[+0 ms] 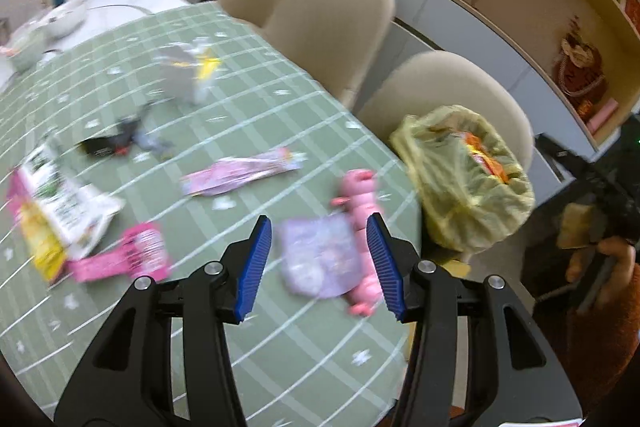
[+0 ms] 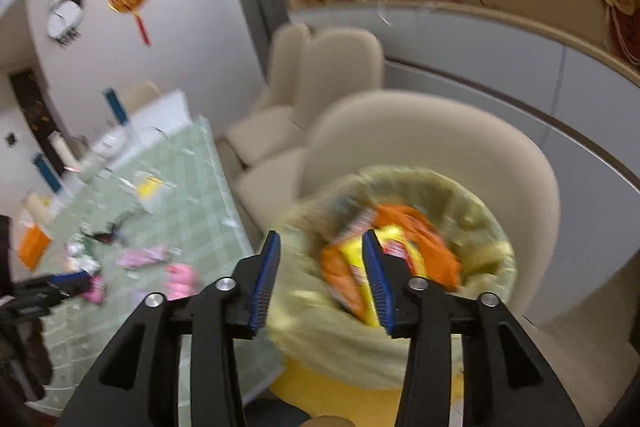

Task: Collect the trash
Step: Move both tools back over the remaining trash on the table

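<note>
Left wrist view, left to right: white-and-yellow packet (image 1: 60, 203) at left table edge; pink wrapper (image 1: 132, 259) near it; black scrap (image 1: 108, 145) farther back; pale pink wrapper (image 1: 240, 175) mid-table on green checked tablecloth (image 1: 280, 99). Left gripper (image 1: 320, 263) open, blue pads apart, nothing clamped; lilac wrapper (image 1: 320, 259) and pink toy-like piece (image 1: 360, 203) lying on cloth between and beyond fingers, contact unclear through blur. Yellow-green trash bag (image 1: 468, 187) right of table, in front of beige chair (image 1: 452, 91). Person's hand (image 1: 604, 259) far right.

Right wrist view: table litter left, blurred. Right gripper (image 2: 320, 283) open, empty, above trash bag (image 2: 360, 339); orange-and-yellow wrappers (image 2: 400, 255) inside bag.
</note>
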{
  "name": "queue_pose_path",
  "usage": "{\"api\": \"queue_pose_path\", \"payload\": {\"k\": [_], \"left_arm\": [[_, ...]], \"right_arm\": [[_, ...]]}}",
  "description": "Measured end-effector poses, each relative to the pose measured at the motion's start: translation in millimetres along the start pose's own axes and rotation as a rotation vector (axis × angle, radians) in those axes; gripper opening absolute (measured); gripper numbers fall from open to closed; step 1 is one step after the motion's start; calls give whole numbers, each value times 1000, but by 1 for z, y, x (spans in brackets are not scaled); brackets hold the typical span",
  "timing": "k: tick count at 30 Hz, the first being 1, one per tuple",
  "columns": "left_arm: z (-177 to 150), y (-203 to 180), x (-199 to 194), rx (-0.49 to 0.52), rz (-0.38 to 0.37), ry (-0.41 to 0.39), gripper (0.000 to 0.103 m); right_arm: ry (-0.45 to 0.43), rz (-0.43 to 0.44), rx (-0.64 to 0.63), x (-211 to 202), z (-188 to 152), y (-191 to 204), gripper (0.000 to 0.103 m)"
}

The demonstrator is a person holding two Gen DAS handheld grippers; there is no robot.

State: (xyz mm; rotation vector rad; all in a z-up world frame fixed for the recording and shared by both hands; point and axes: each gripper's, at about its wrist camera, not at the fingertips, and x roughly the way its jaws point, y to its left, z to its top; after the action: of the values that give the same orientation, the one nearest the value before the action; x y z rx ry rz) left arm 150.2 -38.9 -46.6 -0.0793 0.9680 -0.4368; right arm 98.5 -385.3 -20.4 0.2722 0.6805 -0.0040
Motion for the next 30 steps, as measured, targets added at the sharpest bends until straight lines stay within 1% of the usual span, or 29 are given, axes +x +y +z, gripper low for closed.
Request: {"api": "queue_pose_path", "payload": {"k": [2, 4, 5, 8, 9, 13, 15, 18, 20, 23, 25, 27, 28, 30], "left_arm": [[-6, 18, -11, -24, 46, -17, 47], [-13, 47, -25, -79, 104, -36, 47], [-18, 68, -34, -129, 145, -51, 47], [-27, 118, -51, -239, 238, -79, 47], [-32, 143, -57, -302, 284, -90, 47], [-47, 207, -68, -476, 350, -116, 47], [-50, 227, -67, -515, 355, -125, 47], [-48, 244, -56, -513, 347, -126, 47], [-42, 249, -43, -497, 337, -110, 47], [-34, 256, -26, -478, 357, -99, 47], [-29, 263, -17, -481, 378, -98, 47], [-23, 268, -7, -484, 380, -97, 47], [-21, 269, -4, -480, 376, -96, 47], [-16, 265, 4, -450, 345, -93, 47]], "right_arm": [[-23, 70, -14, -4, -1, 20, 49], [-19, 104, -36, 1, -1, 40, 56], [-11, 128, -55, 4, -2, 53, 56], [18, 193, -126, 14, -6, 93, 56], [29, 205, -148, 17, -9, 103, 56], [62, 243, -246, 31, -19, 147, 56], [69, 252, -304, 38, -26, 171, 56], [107, 239, -379, 55, -34, 199, 56], [137, 248, -383, 66, -37, 209, 56], [184, 228, -397, 85, -43, 223, 56], [195, 228, -418, 92, -48, 230, 56], [196, 209, -452, 98, -55, 239, 56], [200, 208, -463, 100, -57, 242, 56], [228, 244, -480, 108, -63, 251, 56]]}}
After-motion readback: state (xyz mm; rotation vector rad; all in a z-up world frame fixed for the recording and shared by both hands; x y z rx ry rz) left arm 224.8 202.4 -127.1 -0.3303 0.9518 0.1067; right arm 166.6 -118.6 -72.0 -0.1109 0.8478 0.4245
